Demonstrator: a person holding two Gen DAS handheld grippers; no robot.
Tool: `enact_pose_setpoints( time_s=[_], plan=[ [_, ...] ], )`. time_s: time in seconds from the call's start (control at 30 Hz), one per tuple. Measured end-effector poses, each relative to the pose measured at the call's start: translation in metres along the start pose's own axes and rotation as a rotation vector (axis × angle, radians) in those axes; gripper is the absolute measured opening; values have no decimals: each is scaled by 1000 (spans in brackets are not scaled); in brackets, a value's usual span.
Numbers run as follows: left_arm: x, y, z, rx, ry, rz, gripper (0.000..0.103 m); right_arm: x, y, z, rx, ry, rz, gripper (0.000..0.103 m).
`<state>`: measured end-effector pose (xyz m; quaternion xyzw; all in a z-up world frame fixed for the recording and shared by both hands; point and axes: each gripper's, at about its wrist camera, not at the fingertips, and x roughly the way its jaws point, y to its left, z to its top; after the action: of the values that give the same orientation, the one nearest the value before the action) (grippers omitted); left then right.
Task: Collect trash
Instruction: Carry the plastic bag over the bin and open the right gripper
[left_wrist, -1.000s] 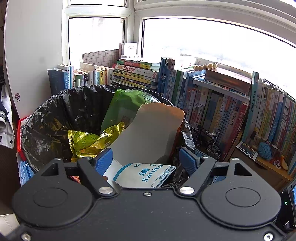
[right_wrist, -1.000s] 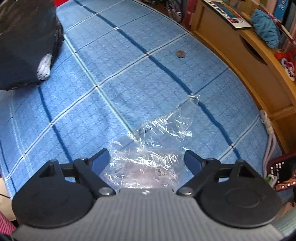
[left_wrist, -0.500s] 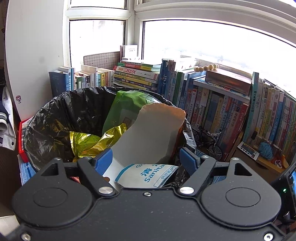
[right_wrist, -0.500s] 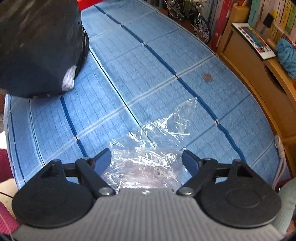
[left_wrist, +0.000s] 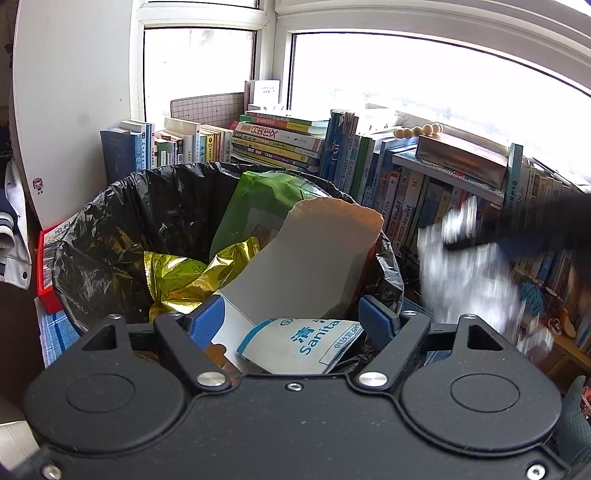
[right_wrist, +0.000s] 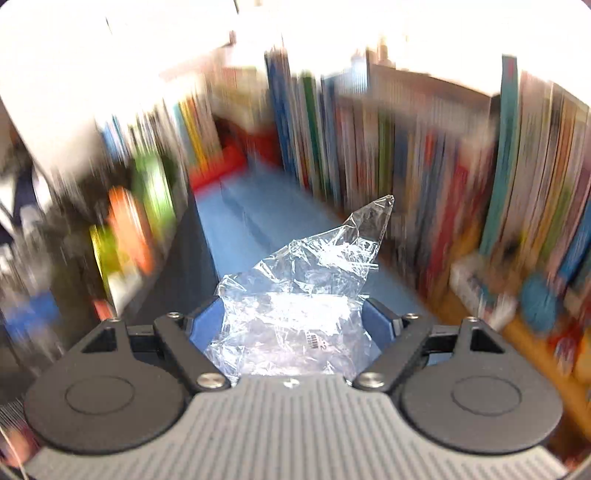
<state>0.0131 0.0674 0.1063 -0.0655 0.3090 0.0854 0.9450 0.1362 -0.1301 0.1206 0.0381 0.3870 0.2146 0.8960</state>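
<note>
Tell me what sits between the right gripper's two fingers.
In the right wrist view, a crumpled clear plastic wrapper fills the gap between the right gripper's blue pads, carried off the floor. Nothing else lies there.

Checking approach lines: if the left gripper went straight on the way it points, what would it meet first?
Probably the white Sanita packet lying between the left gripper's fingers, atop the trash in the black-lined bin; depth is uncertain.
</note>
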Motion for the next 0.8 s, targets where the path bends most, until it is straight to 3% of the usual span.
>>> enact_pose_setpoints(
  time_s=[0.1, 0.23, 0.43, 0.6, 0.8],
  plan=[
    [-1, 1, 1, -7, -4, -2, 78, -27, 15, 33, 5, -124, 82, 83],
    [-3, 1, 3, -6, -12, 3, 78, -41, 48, 54, -45, -182, 209, 83],
    [-5, 7, 1, -12, -10, 16, 78, -20, 96, 55, -137, -143, 333, 83],
    [-8, 11, 1, -17, -16, 22, 78, -1, 116, 45, -186, -90, 359, 84],
    [-10, 15, 0, -20, -17, 36, 80, 14, 115, 45, -145, -54, 361, 92]
  ],
)
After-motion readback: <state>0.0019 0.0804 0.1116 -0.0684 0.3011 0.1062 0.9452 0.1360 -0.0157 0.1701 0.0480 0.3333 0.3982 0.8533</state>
